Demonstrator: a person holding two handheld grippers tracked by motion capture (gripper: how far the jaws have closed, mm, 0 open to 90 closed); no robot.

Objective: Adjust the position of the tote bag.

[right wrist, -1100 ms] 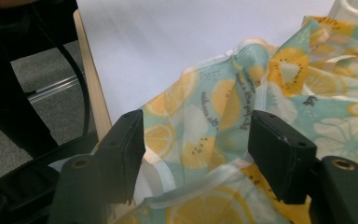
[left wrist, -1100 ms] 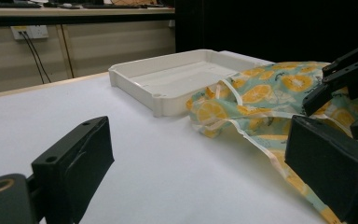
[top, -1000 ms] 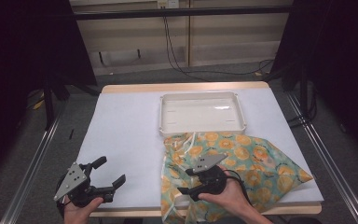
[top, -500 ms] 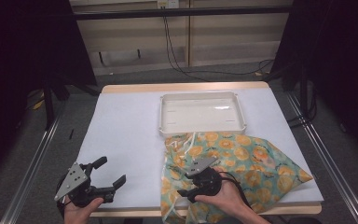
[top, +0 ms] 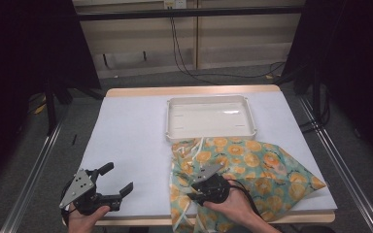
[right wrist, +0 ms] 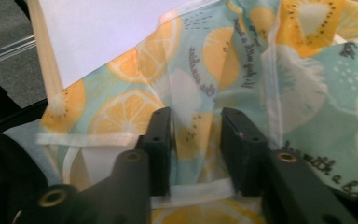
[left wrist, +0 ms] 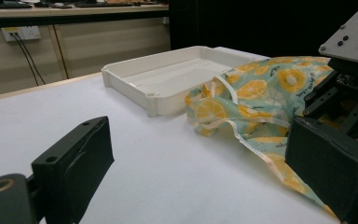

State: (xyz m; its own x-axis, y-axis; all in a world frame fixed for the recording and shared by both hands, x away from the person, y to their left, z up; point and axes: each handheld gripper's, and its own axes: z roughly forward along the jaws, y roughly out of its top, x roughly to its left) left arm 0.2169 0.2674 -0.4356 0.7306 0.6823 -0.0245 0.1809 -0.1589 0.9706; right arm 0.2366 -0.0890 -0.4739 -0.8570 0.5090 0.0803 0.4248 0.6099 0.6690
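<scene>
Printed cloth (right wrist: 191, 135) sits between the right gripper's (right wrist: 196, 126) just-closing jaws; left gripper (top: 112, 180) gapes open.

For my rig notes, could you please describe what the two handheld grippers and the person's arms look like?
Both grippers are black, each with two blocky black jaws with round screw holes. The left gripper carries a grey three-cornered plate dotted with small screws; the right gripper has a similar plate, and a black cable loops from it. The forearms look bare, with no sleeves visible.
</scene>
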